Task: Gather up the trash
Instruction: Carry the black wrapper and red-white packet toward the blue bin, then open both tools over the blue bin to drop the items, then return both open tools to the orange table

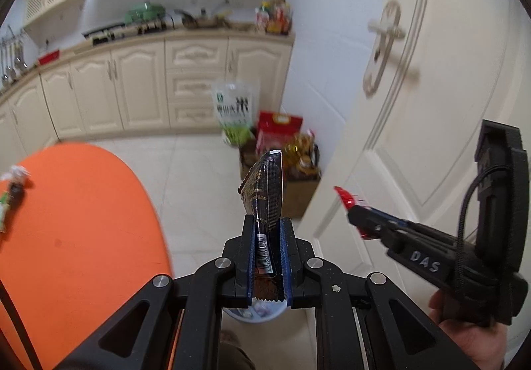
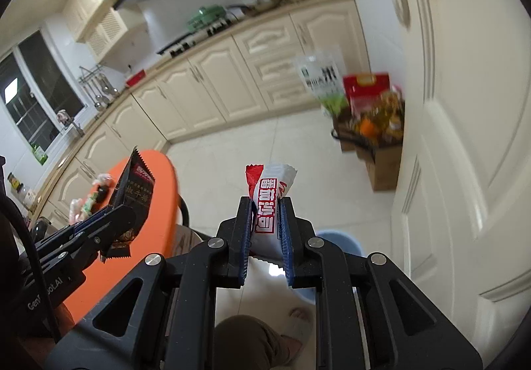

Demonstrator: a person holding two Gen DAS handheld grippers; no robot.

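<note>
One orange tabletop sits at my left, with a few small scraps of trash lying on its far edge; the blur keeps me from counting them exactly. One cardboard box stands on the floor against the white door, packed with a red bag, oil bottles and other groceries. One pale blue bin sits on the floor right under my two tools; in the left wrist view I can see some light scraps inside it, too hidden to count. I carry two wrappers, one per tool. My left hand-held gripper is clenched on one dark wrapper, held upright above the bin. My right hand-held gripper is clamped on one red and white wrapper, also upright, over the floor beside the bin.
</note>
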